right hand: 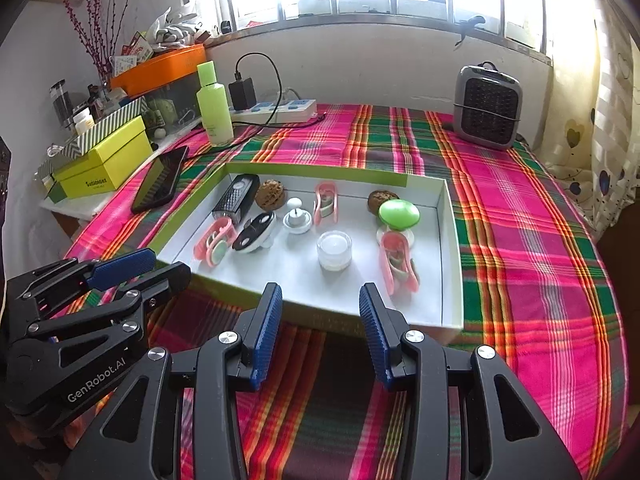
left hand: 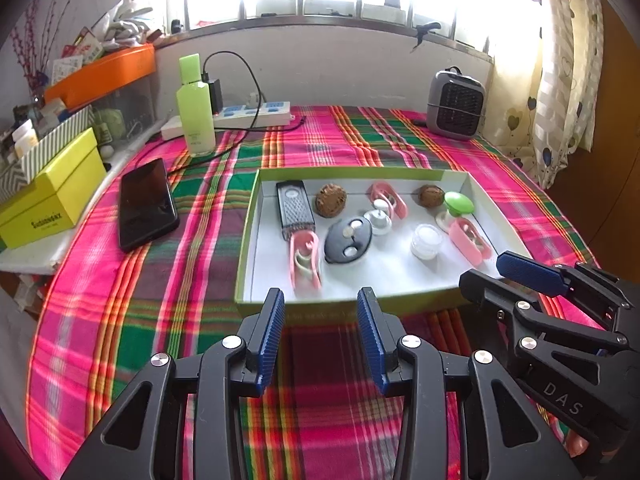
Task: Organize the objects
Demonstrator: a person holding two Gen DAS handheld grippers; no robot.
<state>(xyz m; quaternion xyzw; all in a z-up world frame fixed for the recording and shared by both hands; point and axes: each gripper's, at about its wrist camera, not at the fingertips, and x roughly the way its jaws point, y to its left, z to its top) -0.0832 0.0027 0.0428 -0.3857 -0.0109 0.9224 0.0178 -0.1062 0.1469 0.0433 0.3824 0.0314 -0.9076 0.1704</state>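
Bright window light falls on a table draped in a pink, green and orange plaid cloth (left hand: 120,320), and a shallow green-rimmed cardboard tray with a white floor (left hand: 246,232) sits at the cloth's middle.

From the left wrist camera, the tray holds a black perforated rectangular case (left hand: 295,208) near its far left corner, long axis running from far edge to near edge. Just beyond the case's near end lies a pink oval clip (left hand: 305,260), lengthwise the same way. A dark oval two-button lid (left hand: 348,239) lies beside the clip, and a small clear jar with a white lid (left hand: 427,241) stands toward the right wall. The left gripper (left hand: 321,320) hovers over the tray's near edge, its blue-padded fingers parted wide with nothing between them. The right gripper (left hand: 500,276) enters from the right, near the tray's near right corner; its opening cannot be judged here. A black phone (left hand: 146,204) lies on the cloth left of the tray.

From the right wrist camera, the right gripper (right hand: 320,312) shows wide open and empty above the tray's near edge. A green round-capped object (right hand: 399,214) stands near the right wall. The left gripper (right hand: 136,268) appears near the tray's near left corner.
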